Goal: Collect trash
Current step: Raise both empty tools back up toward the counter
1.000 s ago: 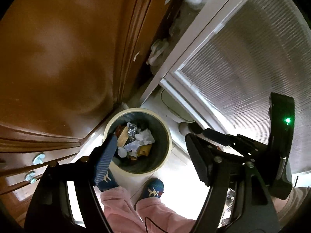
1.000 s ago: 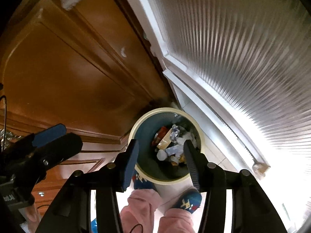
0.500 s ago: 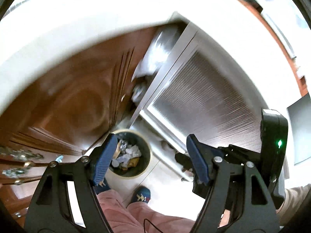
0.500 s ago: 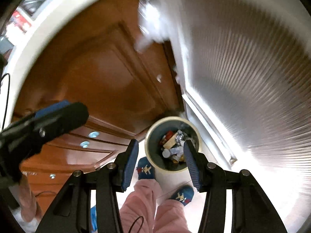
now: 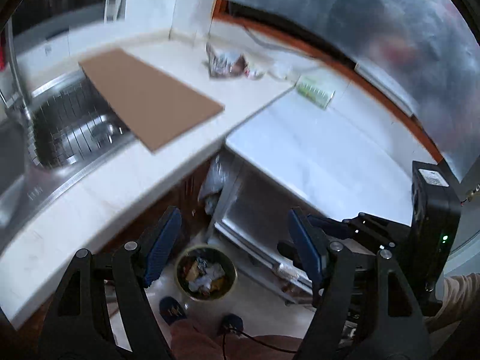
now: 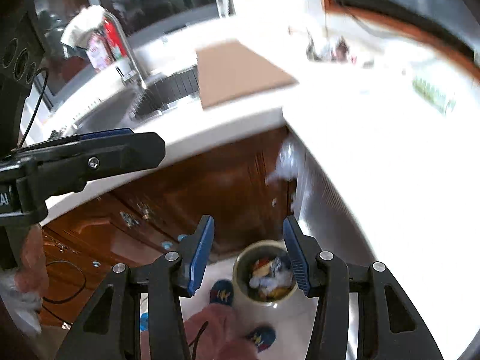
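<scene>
A round cream bin (image 5: pixel 206 273) full of crumpled trash stands on the floor; it also shows in the right wrist view (image 6: pixel 265 276). On the white counter (image 5: pixel 168 60) lie crumpled wrappers (image 5: pixel 229 64) and a green-and-white packet (image 5: pixel 315 91), which also shows blurred in the right wrist view (image 6: pixel 435 94). My left gripper (image 5: pixel 235 247) is open and empty, high above the bin. My right gripper (image 6: pixel 247 255) is open and empty, also above the bin. The left gripper's fingers (image 6: pixel 120 147) show at the left of the right wrist view.
A brown cardboard sheet (image 5: pixel 147 96) lies across the steel sink (image 5: pixel 75 126). A tap (image 6: pixel 126 51) and red bottles (image 6: pixel 112 40) stand behind the sink. Wooden cabinets (image 6: pixel 186 186) sit under the counter. My slippered feet (image 6: pixel 222 292) are beside the bin.
Both grippers have risen and tilted up from just above the bin; the bin now looks small and the counter, sink and remaining trash have come into view. Both stay open.
</scene>
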The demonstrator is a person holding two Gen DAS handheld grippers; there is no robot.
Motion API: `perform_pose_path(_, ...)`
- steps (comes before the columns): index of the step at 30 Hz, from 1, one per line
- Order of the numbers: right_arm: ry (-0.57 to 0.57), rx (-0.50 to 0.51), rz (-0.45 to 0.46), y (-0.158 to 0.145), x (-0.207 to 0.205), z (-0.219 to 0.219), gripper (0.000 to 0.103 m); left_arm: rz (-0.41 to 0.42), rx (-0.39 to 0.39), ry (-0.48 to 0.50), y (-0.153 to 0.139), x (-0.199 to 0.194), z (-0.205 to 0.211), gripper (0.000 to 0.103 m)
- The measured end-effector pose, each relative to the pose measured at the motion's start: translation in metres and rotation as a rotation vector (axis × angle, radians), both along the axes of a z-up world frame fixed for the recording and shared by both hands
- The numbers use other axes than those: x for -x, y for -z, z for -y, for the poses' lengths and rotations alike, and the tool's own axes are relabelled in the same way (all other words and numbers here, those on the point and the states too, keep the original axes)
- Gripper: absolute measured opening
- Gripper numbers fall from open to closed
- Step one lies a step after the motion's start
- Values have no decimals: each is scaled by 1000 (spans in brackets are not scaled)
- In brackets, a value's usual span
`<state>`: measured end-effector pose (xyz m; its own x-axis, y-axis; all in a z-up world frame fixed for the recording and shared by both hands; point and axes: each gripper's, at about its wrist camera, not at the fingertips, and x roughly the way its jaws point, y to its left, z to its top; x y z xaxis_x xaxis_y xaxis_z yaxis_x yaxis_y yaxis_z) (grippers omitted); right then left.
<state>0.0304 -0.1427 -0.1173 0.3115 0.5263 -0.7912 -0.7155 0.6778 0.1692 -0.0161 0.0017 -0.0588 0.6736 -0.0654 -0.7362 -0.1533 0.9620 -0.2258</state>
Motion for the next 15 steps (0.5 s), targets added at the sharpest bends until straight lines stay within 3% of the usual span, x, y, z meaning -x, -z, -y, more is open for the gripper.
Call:
perform_pose_path(8,-11,-98,143,-84,-5,15,49,110,-85,-23,-79,6,11,71)
perform_pose_path(15,41,-154,213,-139,-20,33,49,141,-106,-17,-114,-10,18,71)
